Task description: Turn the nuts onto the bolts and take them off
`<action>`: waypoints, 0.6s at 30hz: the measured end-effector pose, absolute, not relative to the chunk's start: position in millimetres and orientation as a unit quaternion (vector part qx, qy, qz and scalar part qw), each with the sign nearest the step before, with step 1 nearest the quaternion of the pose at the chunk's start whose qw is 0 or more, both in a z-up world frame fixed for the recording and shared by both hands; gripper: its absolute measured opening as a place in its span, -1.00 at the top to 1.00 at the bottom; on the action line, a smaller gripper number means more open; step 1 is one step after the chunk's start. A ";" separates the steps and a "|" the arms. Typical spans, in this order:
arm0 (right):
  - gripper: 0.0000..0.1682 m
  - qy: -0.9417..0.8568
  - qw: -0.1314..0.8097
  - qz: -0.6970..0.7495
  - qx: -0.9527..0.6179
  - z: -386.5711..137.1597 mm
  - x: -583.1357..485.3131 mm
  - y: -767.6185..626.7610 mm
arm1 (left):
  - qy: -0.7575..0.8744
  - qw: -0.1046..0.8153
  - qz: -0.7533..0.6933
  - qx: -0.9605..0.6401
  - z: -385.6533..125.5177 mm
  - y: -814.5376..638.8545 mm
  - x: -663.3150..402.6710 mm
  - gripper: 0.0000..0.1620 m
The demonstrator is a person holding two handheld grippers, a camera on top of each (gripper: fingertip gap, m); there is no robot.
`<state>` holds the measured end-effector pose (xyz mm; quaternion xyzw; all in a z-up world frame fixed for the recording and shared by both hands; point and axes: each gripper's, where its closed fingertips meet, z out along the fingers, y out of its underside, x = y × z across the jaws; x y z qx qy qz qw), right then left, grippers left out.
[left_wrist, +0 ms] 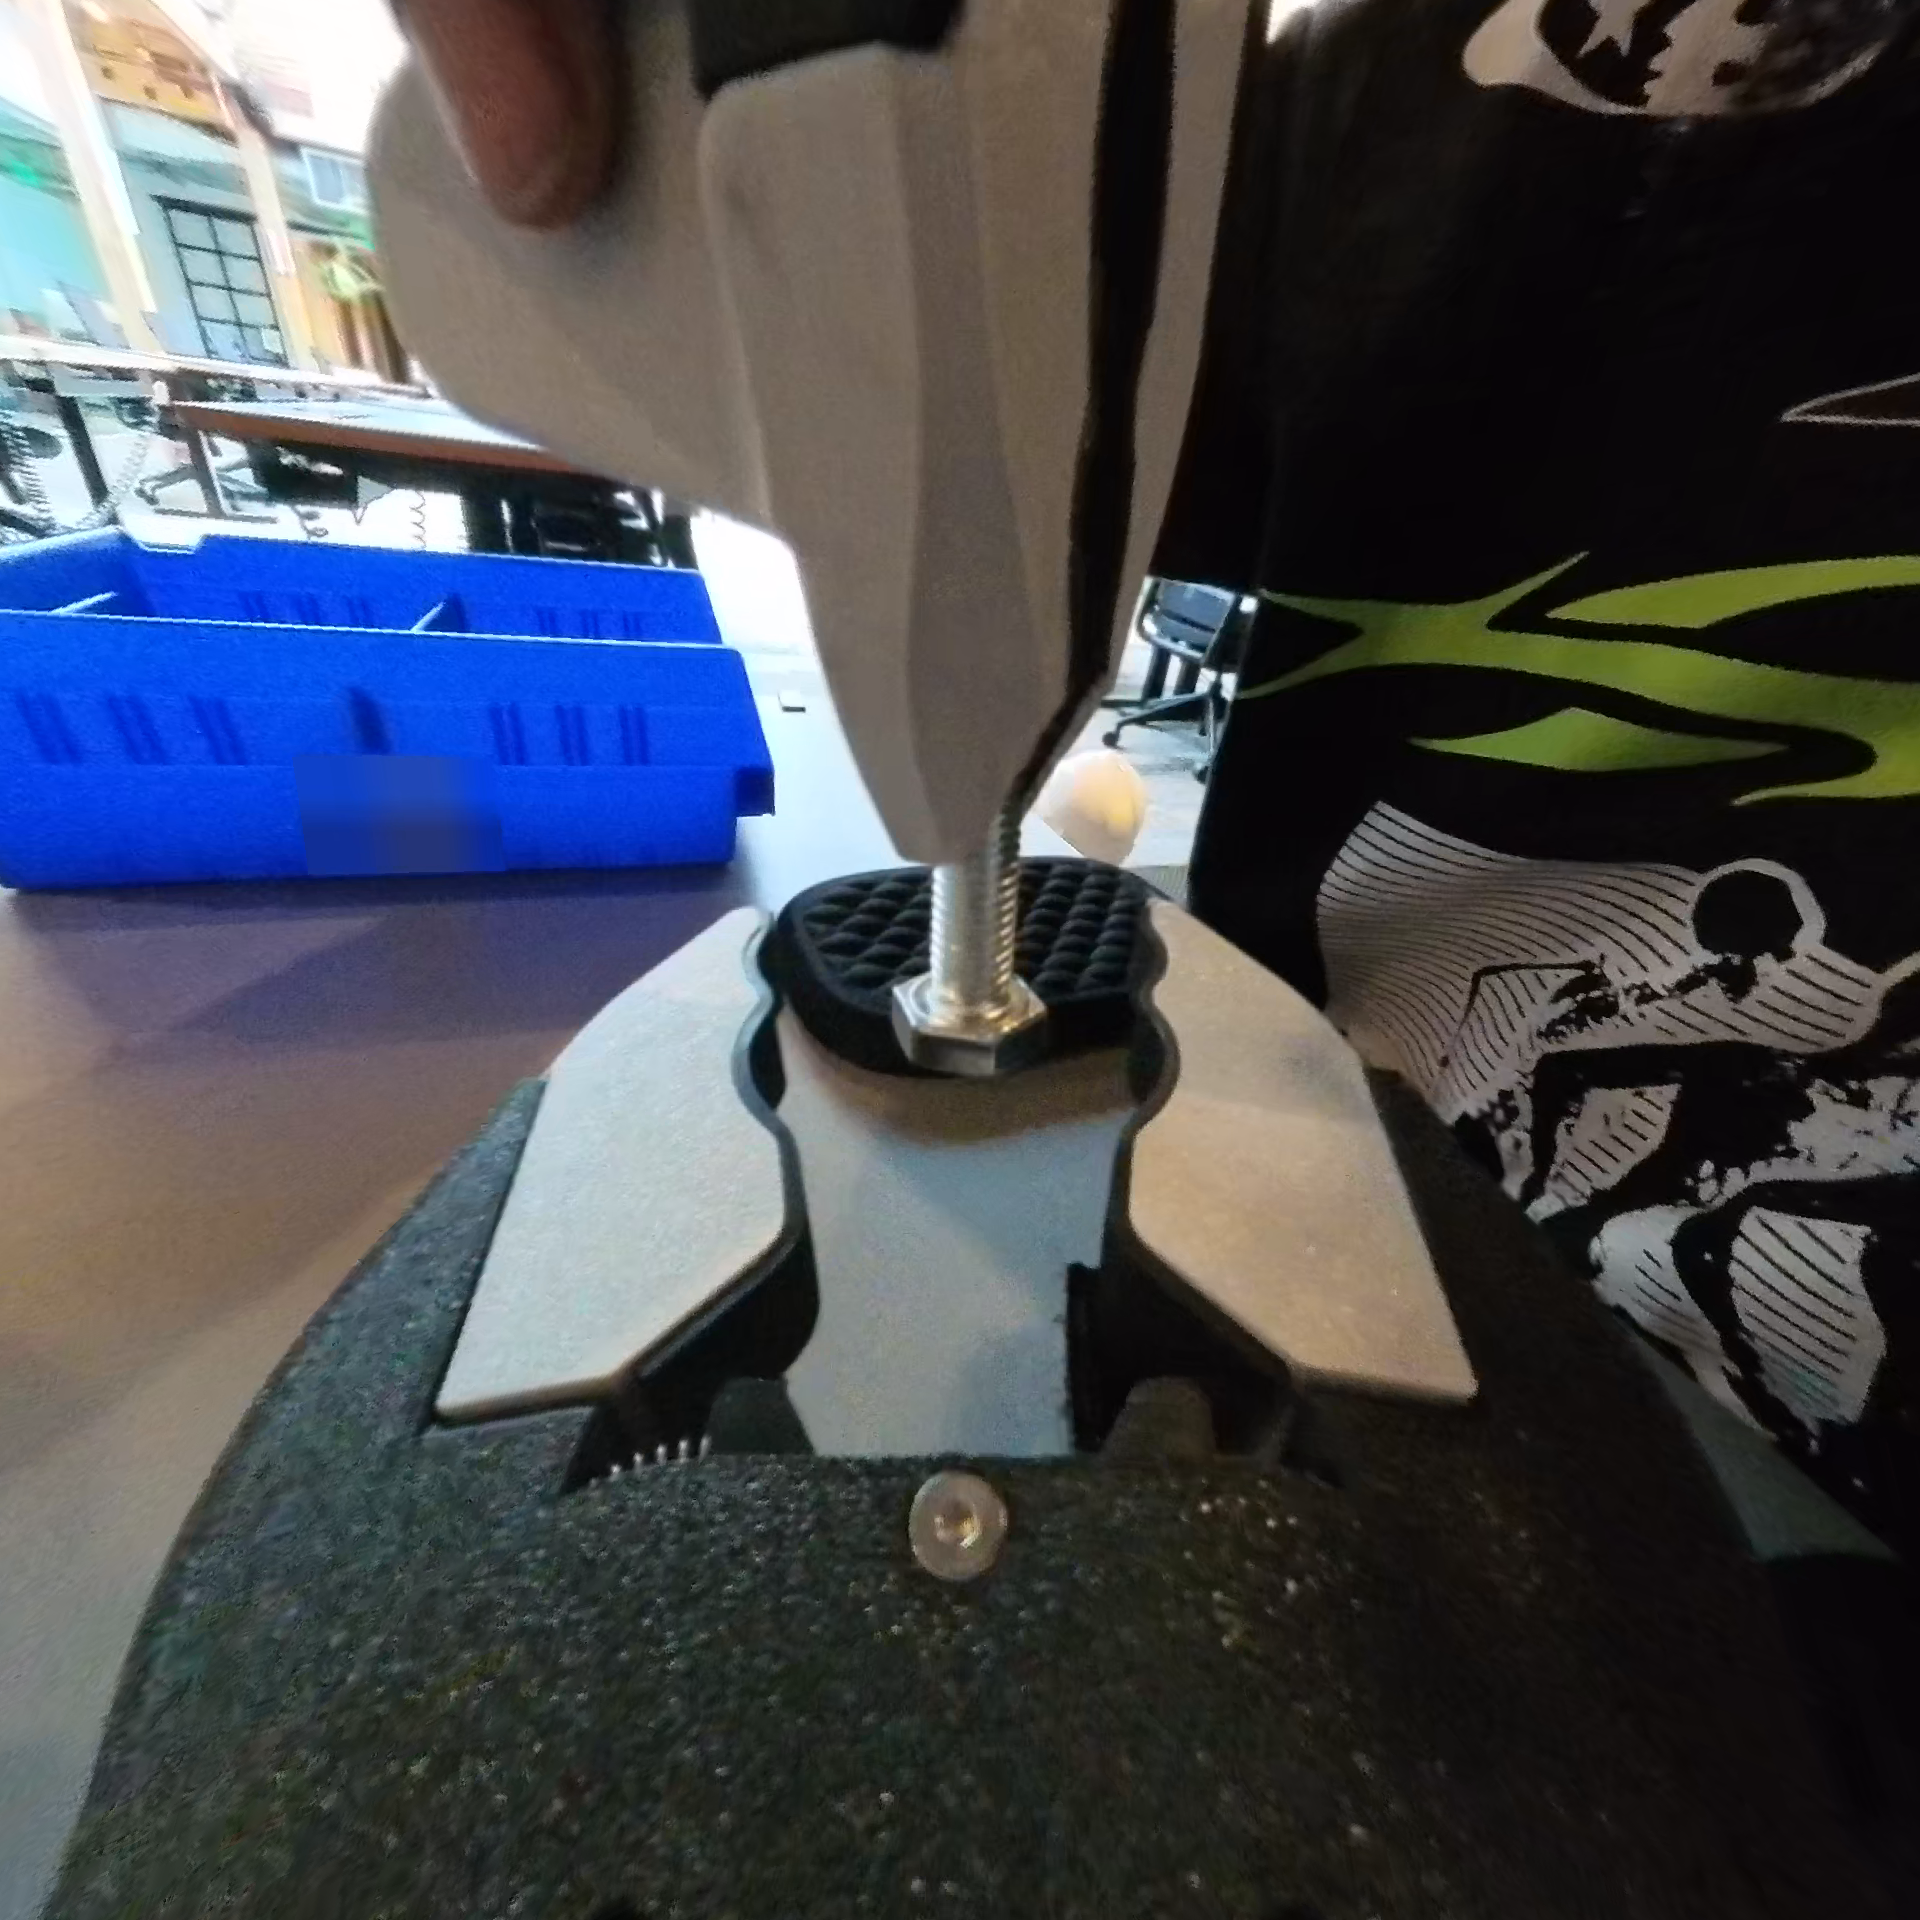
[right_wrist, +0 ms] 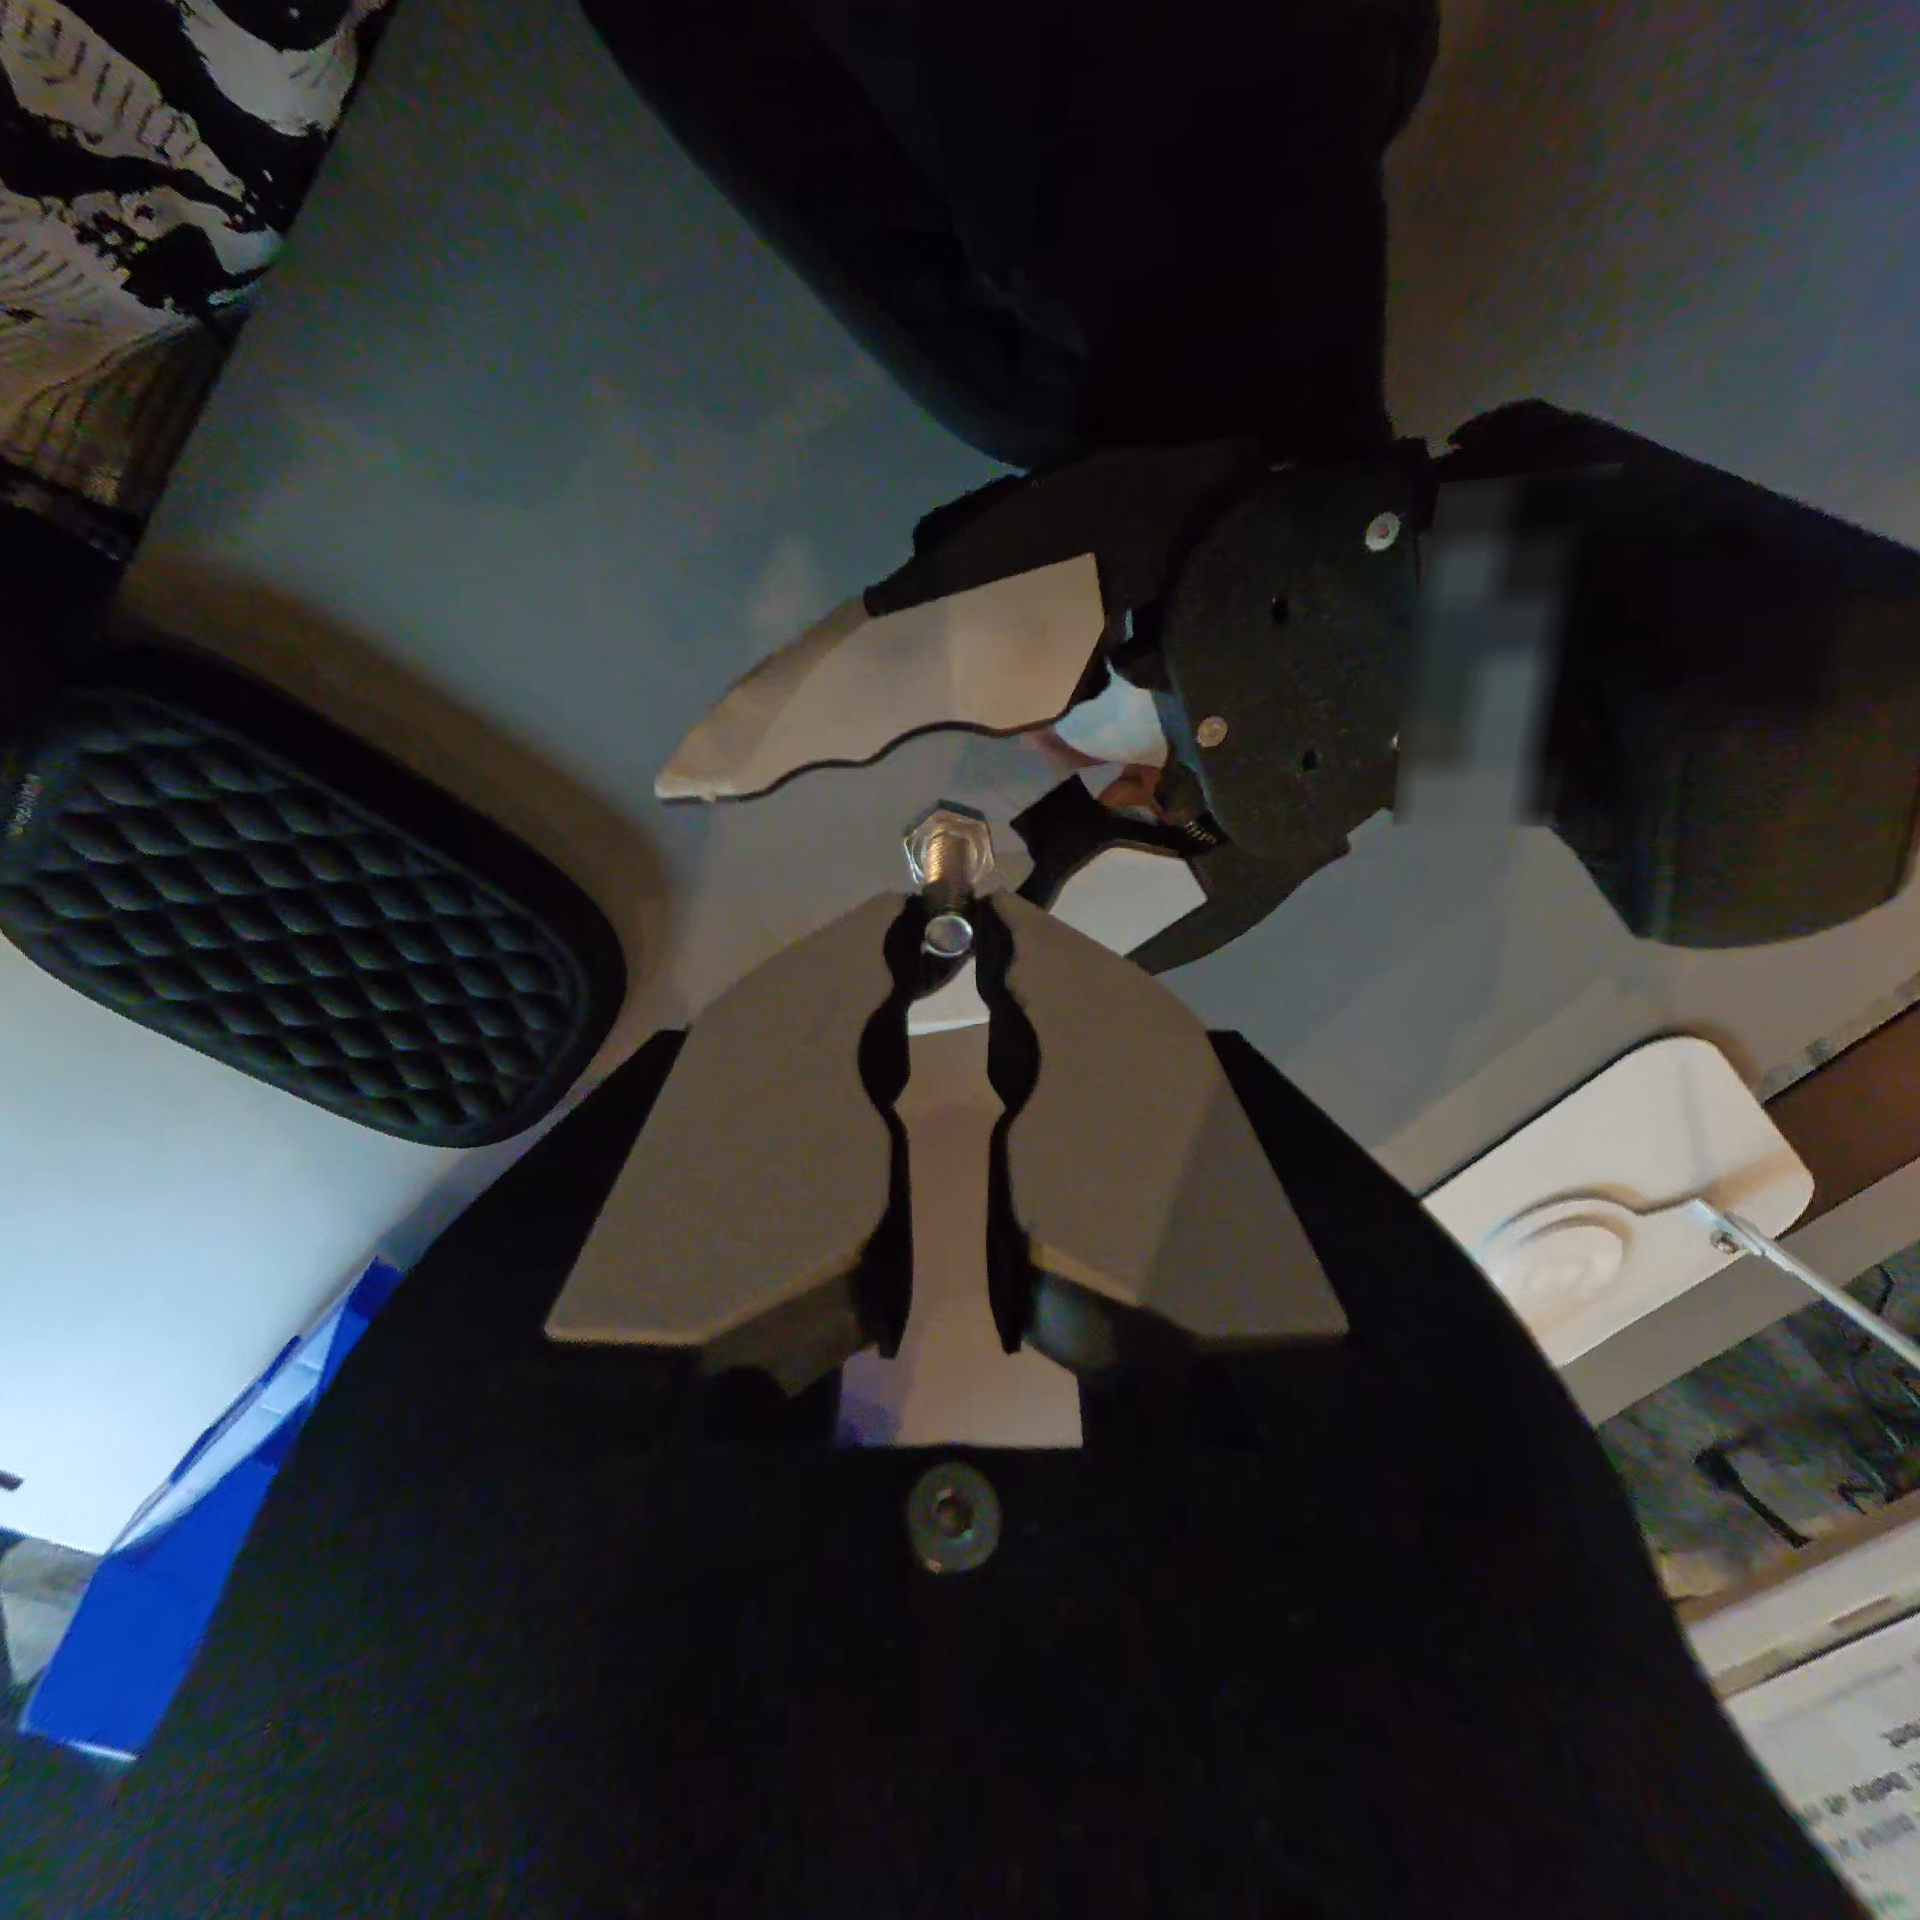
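- The right gripper (right_wrist: pixel 951 914) points down, its tips clenched on the upper threads of a bolt (left_wrist: pixel 966 940); in the left wrist view it descends from the top of frame.
- A nut (left_wrist: pixel 961 1023) sits low on the bolt's shank, well below the right gripper's tips.
- The left gripper (left_wrist: pixel 961 935) reaches in from the side with its fingers spread wide; the nut lies between them, apparently touching neither, though the angle leaves contact unclear.
- In the right wrist view, the bolt runs away from the camera, the nut (right_wrist: pixel 940 836) at its far end.
- A black textured pad (left_wrist: pixel 1081 925) lies on the table (left_wrist: pixel 260 1039) behind the bolt.
- A blue bin (left_wrist: pixel 364 717) stands well off on the table.
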<state>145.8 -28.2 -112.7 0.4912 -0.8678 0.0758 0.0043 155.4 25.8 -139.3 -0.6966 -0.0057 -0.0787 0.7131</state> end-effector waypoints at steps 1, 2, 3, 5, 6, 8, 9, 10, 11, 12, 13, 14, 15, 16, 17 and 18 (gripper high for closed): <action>0.89 -0.870 0.006 0.075 0.488 -111.6 144.6 -26.5 | -0.011 0.716 -0.075 -0.694 -138.7 26.5 153.3 0.11; 0.89 -0.872 0.009 0.075 0.483 -110.4 143.2 -24.9 | -0.017 0.718 -0.069 -0.693 -138.2 27.0 150.8 0.02; 0.89 -0.874 0.010 0.075 0.479 -109.0 141.9 -22.8 | -0.022 0.718 -0.062 -0.693 -138.1 27.0 148.6 -0.01; 0.89 -0.879 0.015 0.076 0.471 -105.8 139.1 -17.9 | -0.027 0.722 -0.050 -0.690 -136.2 25.9 145.2 -0.06; 0.89 -0.881 0.017 0.075 0.466 -104.0 137.3 -15.1 | -0.028 0.727 -0.046 -0.685 -133.8 25.3 144.5 -0.09; 0.89 -0.886 0.024 0.076 0.458 -100.3 133.9 -9.3 | -0.023 0.737 -0.031 -0.675 -129.1 23.9 143.6 -0.11; 0.89 -0.888 0.026 0.076 0.453 -98.5 132.2 -6.3 | -0.023 0.739 -0.022 -0.673 -127.6 23.0 142.5 -0.11; 0.89 -0.890 0.029 0.077 0.448 -96.4 130.4 -3.4 | -0.023 0.739 -0.014 -0.673 -127.1 22.2 141.4 -0.12; 0.89 -0.893 0.032 0.079 0.443 -94.3 128.7 -0.4 | -0.023 0.738 -0.005 -0.675 -127.2 21.3 139.7 -0.12; 0.89 -0.895 0.034 0.080 0.437 -92.3 126.7 2.8 | -0.025 0.736 0.004 -0.676 -127.3 20.6 137.8 -0.14; 0.89 -0.898 0.037 0.080 0.431 -90.4 124.1 6.3 | -0.026 0.735 0.010 -0.677 -127.3 19.9 136.6 -0.14; 0.89 -0.901 0.042 0.079 0.425 -88.4 121.1 10.4 | -0.026 0.735 0.014 -0.677 -127.1 19.3 135.9 -0.14; 0.89 -0.904 0.046 0.078 0.418 -86.3 117.9 15.0 | -0.028 0.735 0.017 -0.677 -126.9 18.7 135.0 -0.13; 0.89 -0.908 0.051 0.077 0.410 -84.2 114.4 20.1 | -0.029 0.735 0.020 -0.677 -126.9 18.3 134.3 -0.13; 0.90 -0.912 0.053 0.075 0.400 -82.0 111.0 26.1 | -0.031 0.735 0.022 -0.677 -126.8 17.9 133.6 -0.13; 0.90 -0.916 0.057 0.072 0.390 -80.0 106.8 33.5 | -0.032 0.735 0.025 -0.677 -126.9 17.5 132.8 -0.13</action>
